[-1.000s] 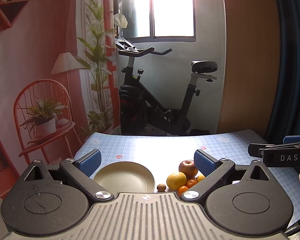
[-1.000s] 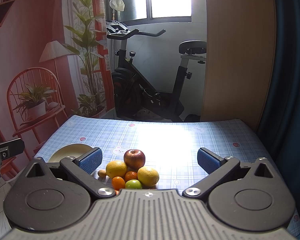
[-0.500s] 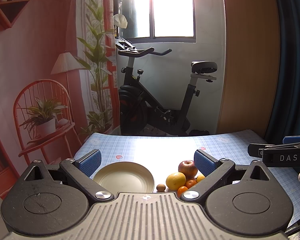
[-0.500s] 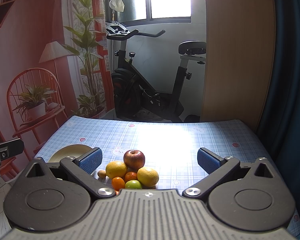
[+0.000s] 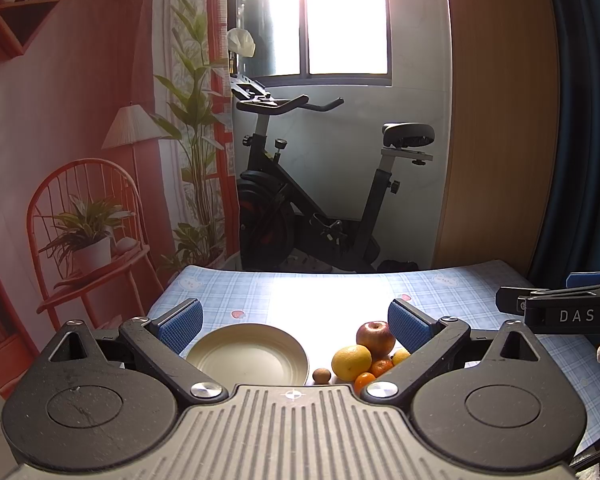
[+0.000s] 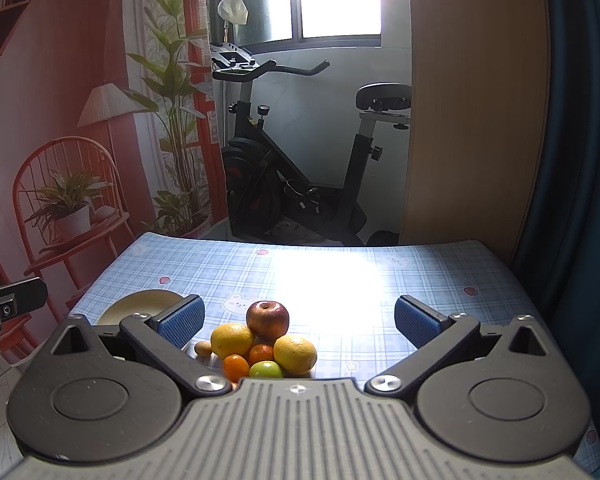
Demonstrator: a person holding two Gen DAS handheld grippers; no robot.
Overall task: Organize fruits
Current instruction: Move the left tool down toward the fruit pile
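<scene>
Plate point(image 5: 246, 354) sits at the left of what we see, cream, empty, on the blue checked tablecloth point(image 6: 340, 268); in the left wrist view it lies between our left gripper point(image 5: 294, 322) fingers, nearer the left blue pad point(image 5: 180, 322). Left gripper jaws are spread wide, nothing between the pads. Just right of the plate we see a small brown fruit point(image 5: 322, 375), apart from the plate rim, beside the pile. Fruit pile next: red apple point(image 6: 267, 320) on top at the back, yellow citrus point(image 6: 232, 340) at its left, second yellow citrus point(image 6: 295, 354) at its right, two small orange mandarins point(image 6: 236, 367) in front and between, one green fruit point(image 6: 265, 369) at the front edge of the pile, all touching. Pile sits left of centre between our right gripper point(image 6: 298, 316) fingers. Right gripper jaws also wide apart, holding nothing. Right gripper's side shows at the far right of the left wrist view, marked DAS point(image 5: 576, 315). Exercise bike point(image 5: 320, 200) stands behind the table.
</scene>
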